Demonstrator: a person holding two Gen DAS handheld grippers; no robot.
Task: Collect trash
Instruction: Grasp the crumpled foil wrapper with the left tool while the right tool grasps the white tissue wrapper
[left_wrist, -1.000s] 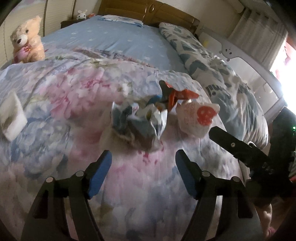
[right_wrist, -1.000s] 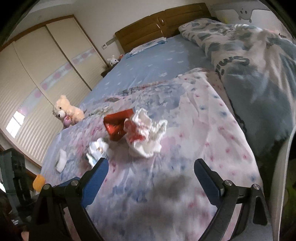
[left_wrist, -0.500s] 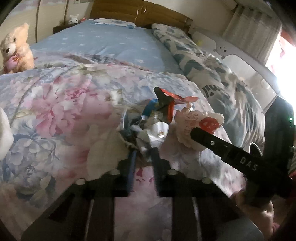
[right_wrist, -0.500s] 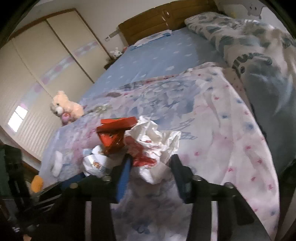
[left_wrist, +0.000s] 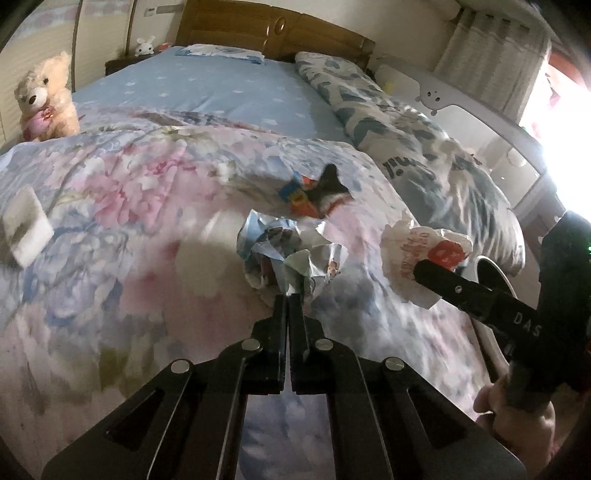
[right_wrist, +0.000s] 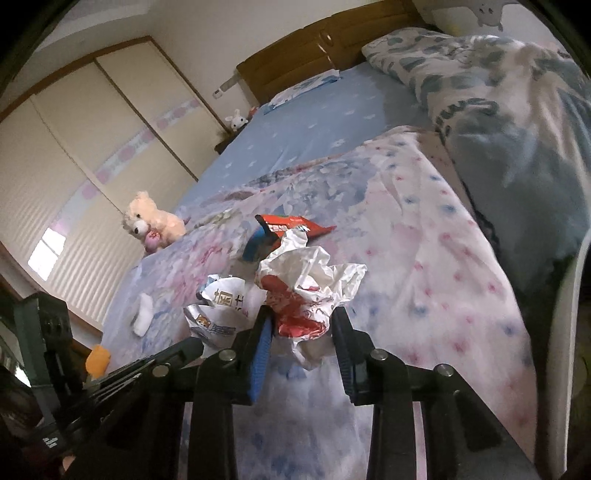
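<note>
**Both grippers clamped on crumpled wrappers over the flowery quilt**

Left gripper (left_wrist: 287, 298) first: its jaws have just been closing and now sit pressed right together, with the near edge of a crumpled silvery-blue wrapper (left_wrist: 291, 254) nipped at the very tips. The rest of that wad bunches up ahead of the fingers, resting on or just above the quilt, hard to tell which.

Right gripper (right_wrist: 301, 326) has also just been closing, and its blue-padded fingers (right_wrist: 260, 347) are squeezing a scrunched white-and-red wrapper (right_wrist: 310, 291) from both sides. From the left wrist view the same wad hangs at the end of the right gripper's black finger, to the right of the silvery one.

Just past both wads, a red snack packet (right_wrist: 291, 226) with a blue bit under it lies loose on the floral quilt (left_wrist: 129, 192). Further left on the quilt there's a small white folded piece (left_wrist: 26, 225), well apart from the rest.

Beyond that: a cream teddy bear (left_wrist: 44, 99) at the left edge of the bed, a plain blue sheet (left_wrist: 221, 88), a leaf-print duvet (left_wrist: 406, 147) along the right side, and the wooden headboard (left_wrist: 273, 29) at the back.
</note>
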